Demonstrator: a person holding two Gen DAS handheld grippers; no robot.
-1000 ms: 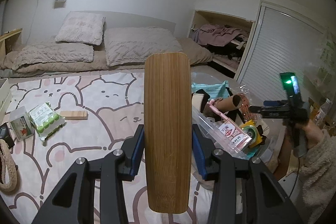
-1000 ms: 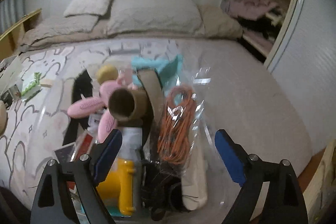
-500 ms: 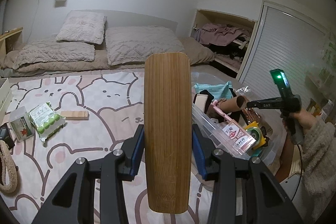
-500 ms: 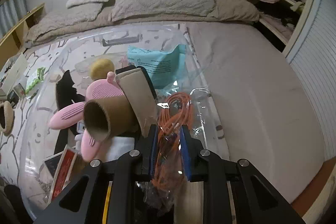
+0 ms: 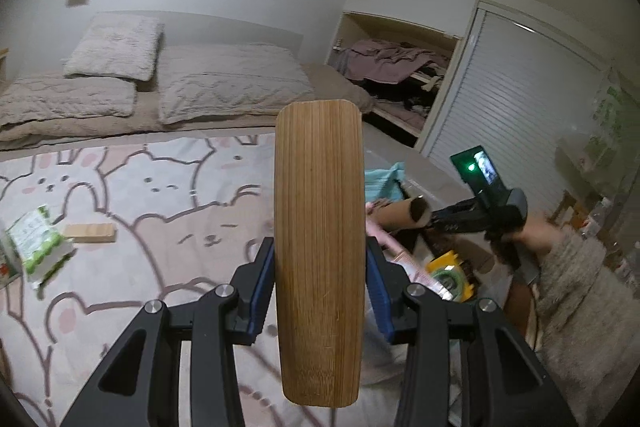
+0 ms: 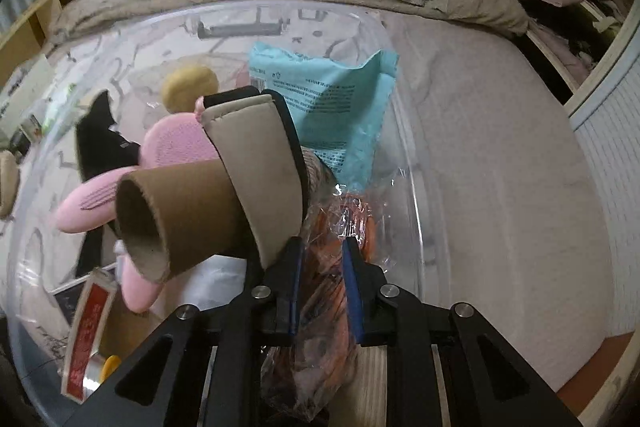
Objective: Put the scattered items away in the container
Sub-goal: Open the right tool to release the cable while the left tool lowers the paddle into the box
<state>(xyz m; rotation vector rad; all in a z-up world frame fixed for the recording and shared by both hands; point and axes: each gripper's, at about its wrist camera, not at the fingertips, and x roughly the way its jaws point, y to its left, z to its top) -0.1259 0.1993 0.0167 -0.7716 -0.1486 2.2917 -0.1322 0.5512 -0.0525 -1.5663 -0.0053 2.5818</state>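
Note:
My left gripper (image 5: 320, 255) is shut on a long bamboo board (image 5: 319, 167), which stands up between the blue pads above the bunny-print rug (image 5: 160, 211). My right gripper (image 6: 322, 247) points down into the clear plastic bin (image 6: 400, 131). Its pads press on a crinkled clear bag of orange cord (image 6: 360, 223) near the bin's right wall. In the bin lie a cardboard tube (image 6: 180, 219), a beige padded strap (image 6: 260, 163), pink slippers (image 6: 176, 147), a teal packet (image 6: 332, 107) and a yellow ball (image 6: 190, 83). The left wrist view shows the sleeved hand with the right gripper's body (image 5: 496, 215) over the bin.
A wooden block (image 5: 90, 231) and a green packet (image 5: 36, 243) lie on the rug to the left. A low bed with pillows (image 5: 224, 87) runs along the far wall. An open closet (image 5: 396, 75) and a slatted door (image 5: 520, 115) are to the right.
The right gripper's jaws closed on the bagged orange cord and sank lower into the bin. The left gripper with the board shifted rightwards, towards the bin.

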